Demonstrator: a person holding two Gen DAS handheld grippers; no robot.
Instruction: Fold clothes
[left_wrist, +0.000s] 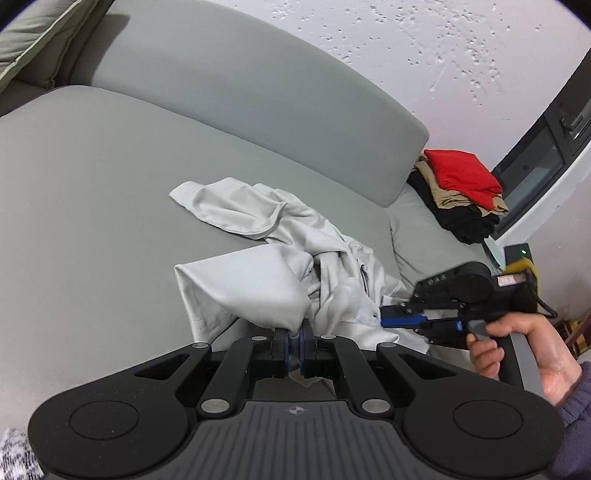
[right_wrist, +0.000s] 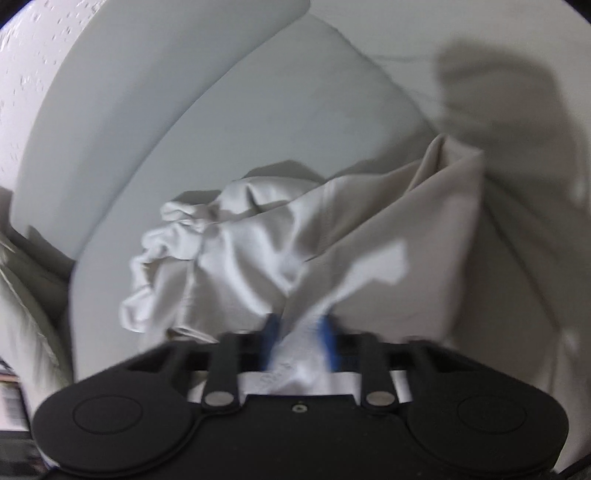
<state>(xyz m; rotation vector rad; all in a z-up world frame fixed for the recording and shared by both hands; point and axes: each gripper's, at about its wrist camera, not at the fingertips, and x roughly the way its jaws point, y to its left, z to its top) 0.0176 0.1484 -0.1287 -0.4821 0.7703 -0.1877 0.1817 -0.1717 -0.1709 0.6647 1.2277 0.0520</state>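
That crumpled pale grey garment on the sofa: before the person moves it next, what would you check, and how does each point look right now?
1. Left gripper shut on the crumpled pale grey garment: ok.
2. Right gripper has cloth between its blue fingers: ok, though the right wrist view is blurred.
3. Garment spread flat: not ok, bunched.
4. Bare grey sofa seat to lay it out on: ok.
5. Stack of folded red, tan and black clothes apart from the garment: ok.
6. Which edges are held: cannot tell.
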